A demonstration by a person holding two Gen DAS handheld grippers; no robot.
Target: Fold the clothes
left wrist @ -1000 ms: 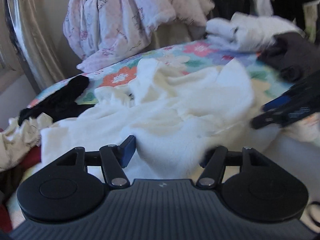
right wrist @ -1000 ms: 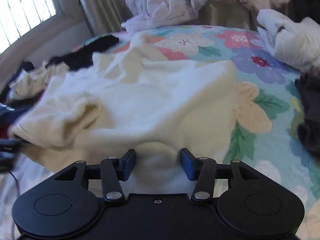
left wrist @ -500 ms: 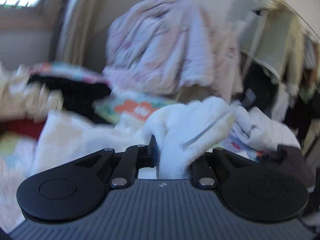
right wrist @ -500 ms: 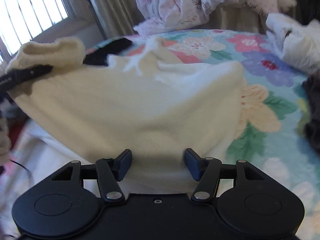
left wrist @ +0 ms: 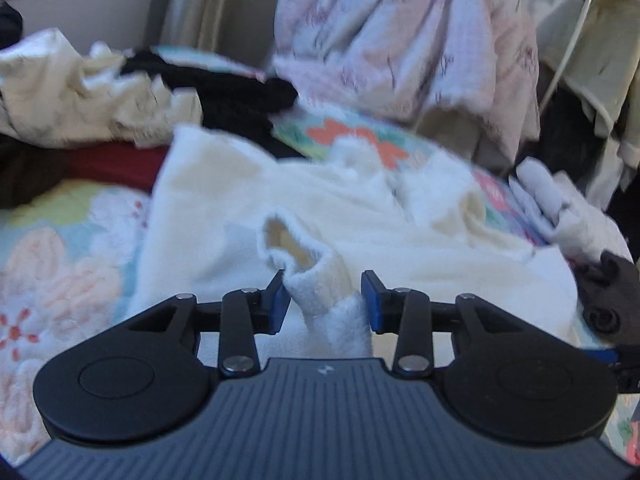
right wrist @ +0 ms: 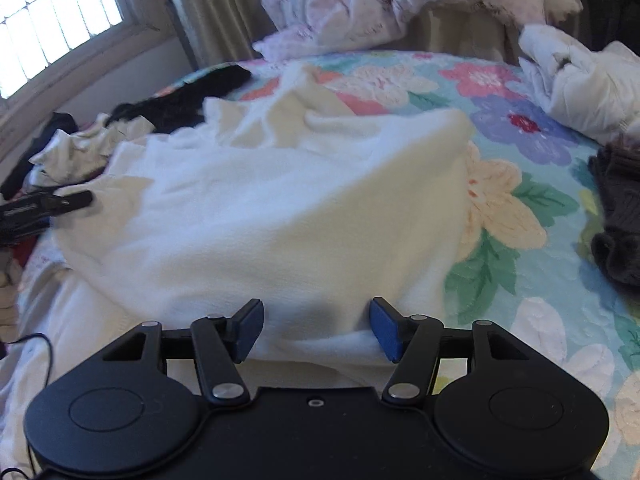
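**Ana:** Left gripper (left wrist: 323,300) first: its jaws stand apart, with a twisted cuff of the cream fleece top (left wrist: 360,216) poking up between the blue pads (left wrist: 276,300). The cloth brushes the left pad and clears the right one, so we read that claw as parted, not pinching.

**Ben:** And our right gripper (right wrist: 316,330) is wide too. The near hem of the cream fleece top (right wrist: 280,208) bulges between the fingers, touching the right pad, but nothing is clamped. We judge both hands are set at the near edge to take a fresh hold before a fold.

**Ana:** Texture report: soft, napped pile, thick enough to hold rounded ridges instead of sharp creases. It'll slump rather than lie crisp, we reckon.

**Ben:** Beyond the claws, the garment sprawls across the middle of the floral bedspread (right wrist: 512,208), one panel doubled over, its far corner puffed up. From the right wrist we spot the other gripper out at the garment's left edge.

**Ana:** Further out, a dark knit piece (right wrist: 616,220) to the right, a black garment (right wrist: 180,100) and a crumpled cream frill (left wrist: 80,92) to the left, a white bundle (right wrist: 580,80) far right.

**Ben:** At the very back, a heaped pink printed blanket (left wrist: 400,40) and beige curtains (right wrist: 208,12) by the window.
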